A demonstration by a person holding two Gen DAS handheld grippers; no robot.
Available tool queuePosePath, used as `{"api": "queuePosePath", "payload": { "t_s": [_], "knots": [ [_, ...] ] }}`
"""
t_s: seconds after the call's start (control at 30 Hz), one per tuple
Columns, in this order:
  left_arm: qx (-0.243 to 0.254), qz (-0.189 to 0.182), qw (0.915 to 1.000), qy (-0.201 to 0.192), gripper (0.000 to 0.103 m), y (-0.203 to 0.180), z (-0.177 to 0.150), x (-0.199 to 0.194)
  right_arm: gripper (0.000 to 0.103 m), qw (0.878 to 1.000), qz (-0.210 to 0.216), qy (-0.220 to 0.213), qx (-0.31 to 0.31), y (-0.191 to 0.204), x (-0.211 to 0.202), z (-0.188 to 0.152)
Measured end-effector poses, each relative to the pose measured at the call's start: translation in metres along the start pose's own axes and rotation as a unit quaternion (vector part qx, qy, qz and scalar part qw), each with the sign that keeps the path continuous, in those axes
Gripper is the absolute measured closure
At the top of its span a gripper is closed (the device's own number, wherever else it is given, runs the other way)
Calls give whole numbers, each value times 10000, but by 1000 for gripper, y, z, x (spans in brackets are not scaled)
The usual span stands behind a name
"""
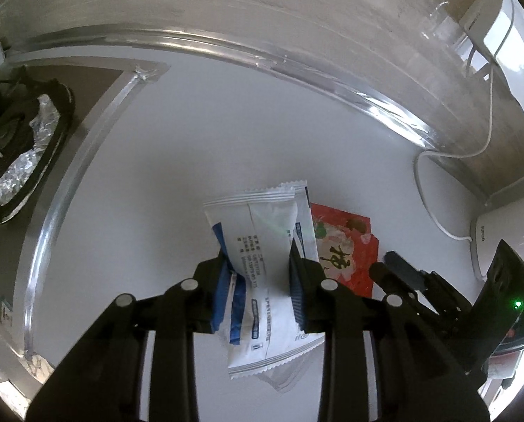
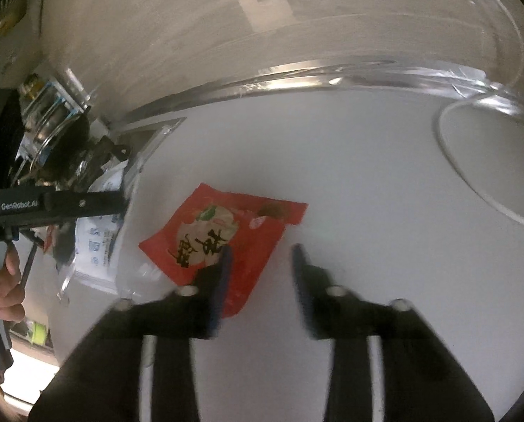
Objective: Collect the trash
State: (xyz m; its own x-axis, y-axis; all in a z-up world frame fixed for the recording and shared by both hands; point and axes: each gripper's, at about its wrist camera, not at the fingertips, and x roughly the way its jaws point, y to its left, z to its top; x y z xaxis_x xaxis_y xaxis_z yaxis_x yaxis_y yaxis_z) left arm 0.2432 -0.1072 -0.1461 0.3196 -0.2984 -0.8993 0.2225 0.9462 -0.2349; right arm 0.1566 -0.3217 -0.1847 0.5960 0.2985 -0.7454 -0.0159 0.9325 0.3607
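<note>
- My left gripper (image 1: 258,256) pinches white-and-blue wrappers (image 1: 262,246), raised off the white counter (image 1: 226,123).
- My right gripper (image 2: 262,256) gapes; red snack packet (image 2: 226,239) at ten o'clock, under its left finger.

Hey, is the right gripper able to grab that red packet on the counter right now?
Probably yes. The right gripper stands open low over the red packet, one of its fingers already over the packet's near edge, and nothing lies on top. The left gripper, beside it, holds the white wrappers.
</note>
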Motion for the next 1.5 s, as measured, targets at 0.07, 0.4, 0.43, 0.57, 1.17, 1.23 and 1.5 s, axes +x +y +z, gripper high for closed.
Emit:
{"api": "queuePosePath", "payload": {
  "t_s": [0.07, 0.4, 0.43, 0.57, 1.17, 1.23, 1.5],
  "knots": [
    [-2, 14, 10000, -12, 74, 4, -2, -1, 55, 9999, 109, -19, 110, -3, 3, -1],
    [-56, 164, 9998, -19, 74, 10, -5, 5, 85, 9978, 529, 137, 370, -2, 20, 5],
    [-56, 179, 9998, -38, 74, 11, -5, 4, 91, 9983, 463, 121, 327, 1, 19, 6],
    [-94, 221, 9997, -78, 74, 17, -6, 0, 97, 9989, 413, 39, 224, 7, 13, 8],
    [26, 1, 9987, -507, 74, 67, -62, -66, 99, 9931, 173, -436, -1079, 126, -77, -43],
    [40, -66, 9986, -520, 74, 78, -75, -77, 99, 9926, 168, -434, -1121, 141, -86, -55],
    [152, -334, 9982, -478, 74, 105, -122, -109, 99, 9937, 130, -416, -1035, 197, -113, -109]
  ]
}}
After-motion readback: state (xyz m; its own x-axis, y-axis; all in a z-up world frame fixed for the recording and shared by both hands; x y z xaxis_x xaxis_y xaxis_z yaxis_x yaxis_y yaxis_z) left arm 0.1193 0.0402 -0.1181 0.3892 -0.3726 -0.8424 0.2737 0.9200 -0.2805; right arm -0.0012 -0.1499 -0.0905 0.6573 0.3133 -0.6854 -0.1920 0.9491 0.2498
